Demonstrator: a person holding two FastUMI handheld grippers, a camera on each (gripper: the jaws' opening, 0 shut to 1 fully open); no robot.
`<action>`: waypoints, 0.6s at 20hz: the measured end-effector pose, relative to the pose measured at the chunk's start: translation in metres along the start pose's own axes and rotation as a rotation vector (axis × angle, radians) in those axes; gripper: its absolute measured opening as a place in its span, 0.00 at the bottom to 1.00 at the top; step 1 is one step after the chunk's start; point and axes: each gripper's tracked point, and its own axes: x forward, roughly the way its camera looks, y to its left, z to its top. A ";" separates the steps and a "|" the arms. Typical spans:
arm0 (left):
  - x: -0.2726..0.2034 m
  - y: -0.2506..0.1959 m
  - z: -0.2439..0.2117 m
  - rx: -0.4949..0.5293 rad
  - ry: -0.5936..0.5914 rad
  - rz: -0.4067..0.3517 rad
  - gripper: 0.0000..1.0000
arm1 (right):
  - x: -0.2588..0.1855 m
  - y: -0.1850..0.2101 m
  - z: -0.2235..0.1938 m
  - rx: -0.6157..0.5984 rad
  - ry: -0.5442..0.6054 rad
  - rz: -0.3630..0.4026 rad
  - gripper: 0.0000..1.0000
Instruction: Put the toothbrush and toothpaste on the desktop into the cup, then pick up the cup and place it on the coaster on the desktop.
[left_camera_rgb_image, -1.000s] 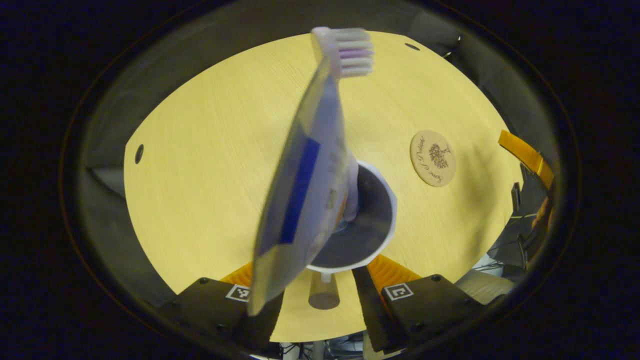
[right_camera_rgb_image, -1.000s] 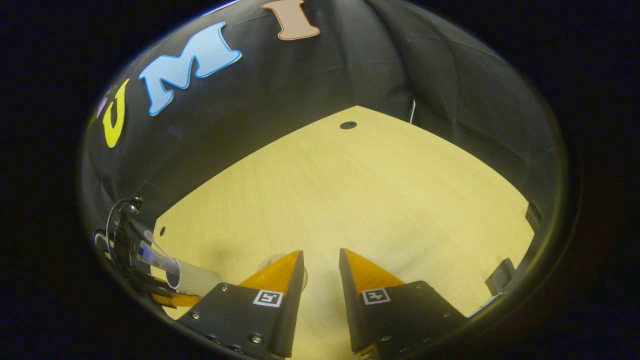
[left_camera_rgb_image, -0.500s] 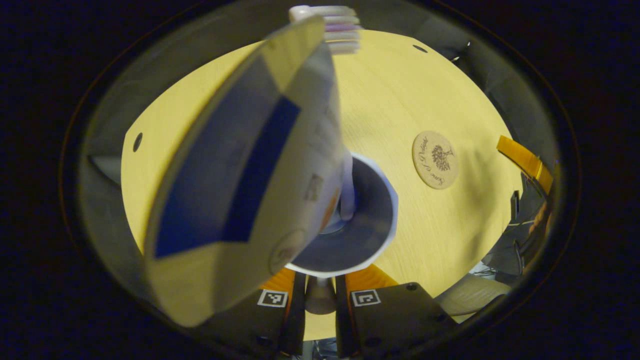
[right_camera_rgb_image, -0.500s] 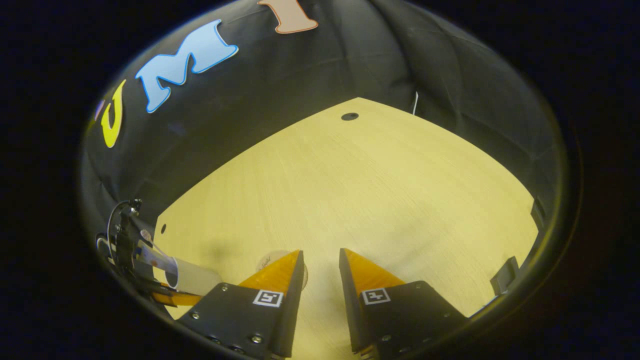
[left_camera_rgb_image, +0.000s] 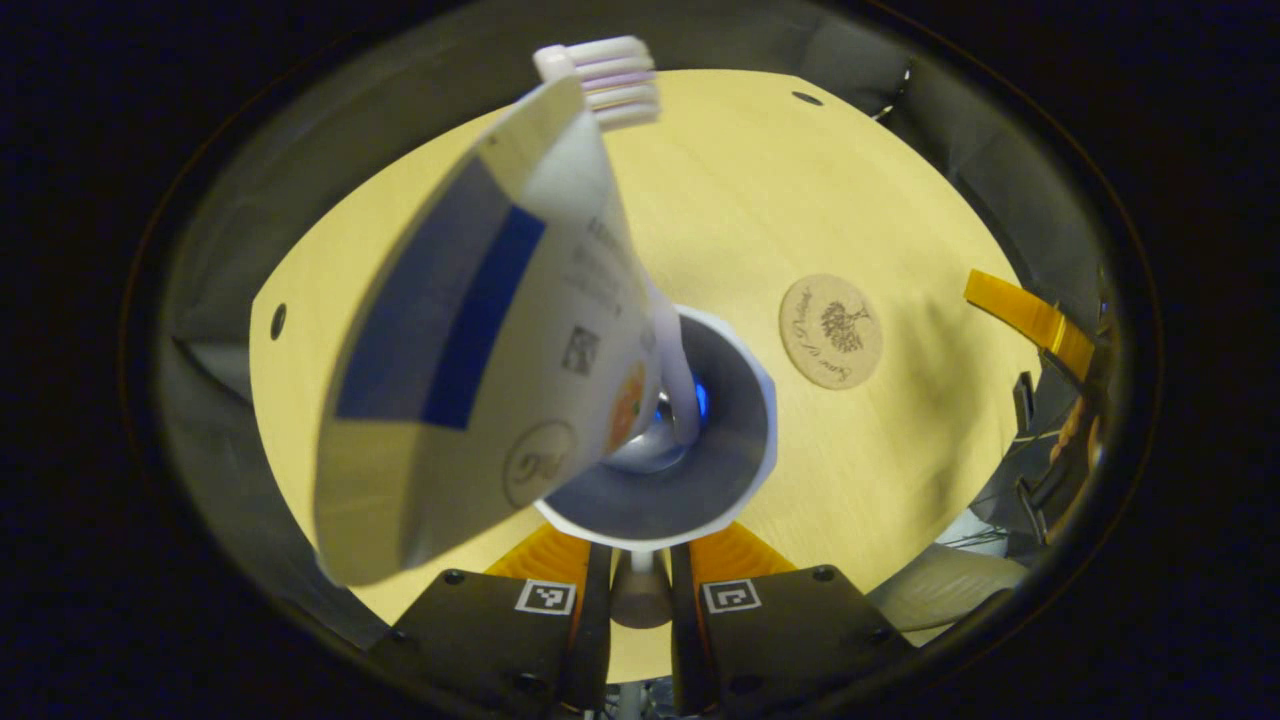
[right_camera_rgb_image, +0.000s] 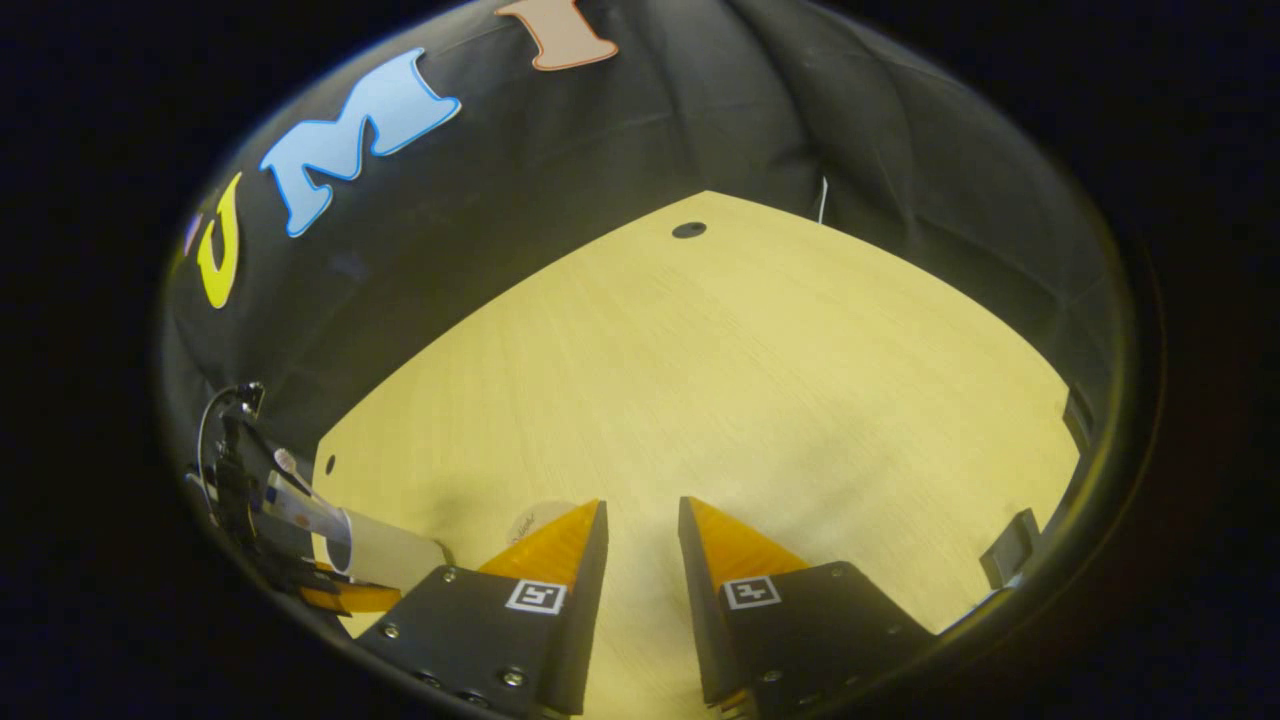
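Between my left gripper (left_camera_rgb_image: 640, 575) jaws, pinched on its handle, the cup (left_camera_rgb_image: 662, 430) with toothbrush (left_camera_rgb_image: 598, 68) and toothpaste (left_camera_rgb_image: 480, 350) should travel level to the coaster (left_camera_rgb_image: 831, 331); my right gripper (right_camera_rgb_image: 640, 540) hangs slightly parted, empty

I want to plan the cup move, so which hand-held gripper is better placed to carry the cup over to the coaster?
Left. The left hand-held gripper is closed on the cup's handle, with the coaster close by; the right hand-held gripper holds nothing.
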 end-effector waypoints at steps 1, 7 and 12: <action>-0.002 -0.005 0.005 0.014 -0.006 -0.001 0.33 | -0.001 -0.001 0.000 0.002 0.000 0.001 0.42; 0.001 -0.043 0.028 0.090 -0.023 -0.031 0.32 | -0.006 -0.012 0.003 0.026 -0.012 -0.003 0.42; 0.007 -0.081 0.048 0.149 -0.037 -0.062 0.32 | -0.013 -0.028 0.003 0.051 -0.019 -0.021 0.42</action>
